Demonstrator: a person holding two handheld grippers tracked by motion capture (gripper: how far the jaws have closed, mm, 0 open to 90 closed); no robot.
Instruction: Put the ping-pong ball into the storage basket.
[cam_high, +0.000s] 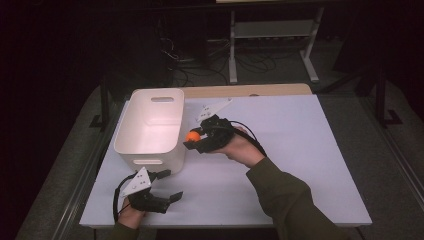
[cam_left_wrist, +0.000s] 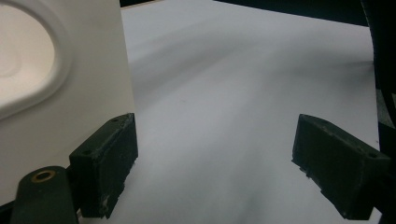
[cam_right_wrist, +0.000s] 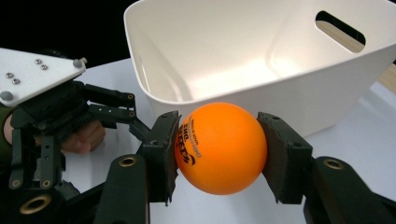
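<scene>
An orange ball (cam_right_wrist: 218, 148) with dark print sits clamped between the pads of my right gripper (cam_right_wrist: 219, 154). In the high view that ball (cam_high: 192, 135) and right gripper (cam_high: 194, 140) hover just right of the white bin (cam_high: 150, 125), near its right wall. The bin (cam_right_wrist: 261, 56) is empty, with a handle slot at its far end. My left gripper (cam_high: 167, 185) rests near the table's front left corner, just in front of the bin, its jaws wide apart. Between its fingers (cam_left_wrist: 105, 163) lies only bare tabletop, with the bin wall (cam_left_wrist: 60, 84) at the left.
The white tabletop (cam_high: 290, 150) stretches wide to the right of the bin. A wooden strip (cam_high: 250, 91) runs along the far edge. Behind the table stand a metal frame (cam_high: 270, 40) and cables on the dark floor.
</scene>
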